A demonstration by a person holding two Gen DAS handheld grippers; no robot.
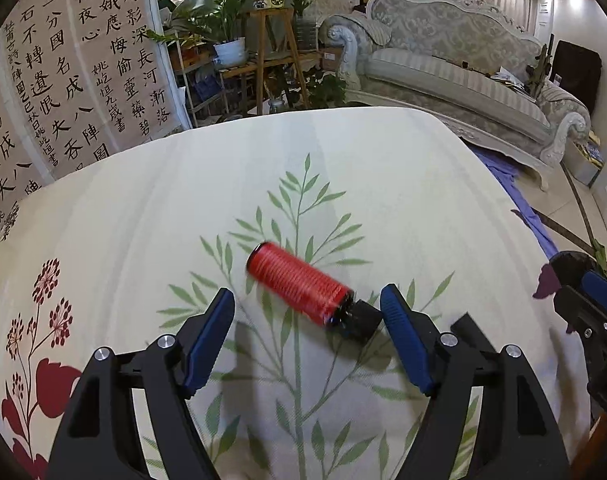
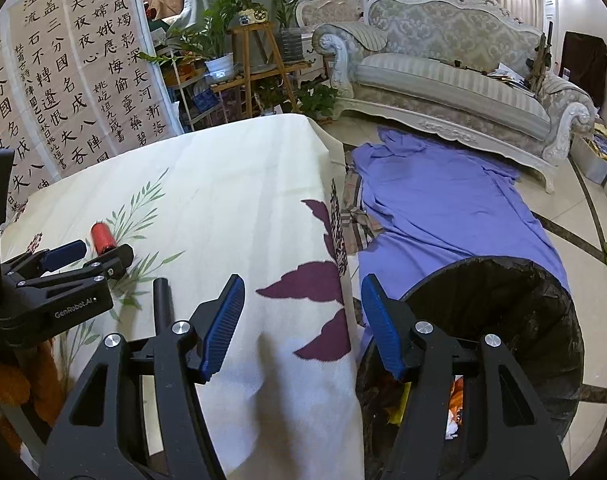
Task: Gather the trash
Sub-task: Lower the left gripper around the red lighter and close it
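Observation:
A red spool of thread with a black end (image 1: pixel 299 285) lies on its side on the floral tablecloth (image 1: pixel 343 184). My left gripper (image 1: pixel 307 308) is open, its blue fingers on either side of the spool, the right finger next to the black end. The spool also shows in the right wrist view (image 2: pixel 102 237), between the left gripper's fingers (image 2: pixel 69 254). My right gripper (image 2: pixel 302 312) is open and empty, over the table's right edge. A black-lined trash bin (image 2: pixel 499 320) stands on the floor just right of it, with scraps inside.
A purple cloth (image 2: pixel 443 200) lies on the tiled floor beyond the bin. A pale ornate sofa (image 2: pixel 463 80) stands at the back right. Potted plants on wooden stands (image 2: pixel 255 52) and a calligraphy screen (image 2: pixel 75 72) are behind the table.

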